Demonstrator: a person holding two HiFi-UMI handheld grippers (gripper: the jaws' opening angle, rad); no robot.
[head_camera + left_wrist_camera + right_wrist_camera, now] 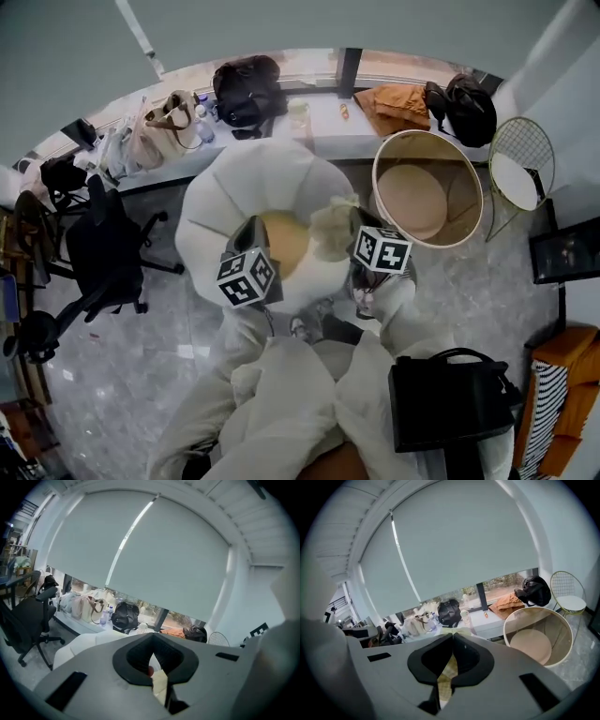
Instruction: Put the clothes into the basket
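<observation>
The left tongs (153, 662) and the right tongs (451, 649) are each pinched shut on a pale yellow checked cloth garment (330, 230) slung between them. A round cream basket (412, 202) stands beside the right tongs. The drooping fabric could catch the rim, or slip a shallow pinch.

White round cushioned pouf (220, 202) at centre, in front of long white window ledge (323, 127). Pale yellow-green garment (281, 239) over pouf's near side, between left gripper (249, 230) and right gripper (352, 216). Round beige basket (429, 134) just right of pouf. Gold wire chair (520, 155) right of basket. On ledge, left to right: tan tote bag (164, 120), black backpack (246, 89), orange cloth (394, 103), black bag (464, 111). Black office chair (103, 248) left of pouf. Black handbag (450, 398) on floor, near right.
</observation>
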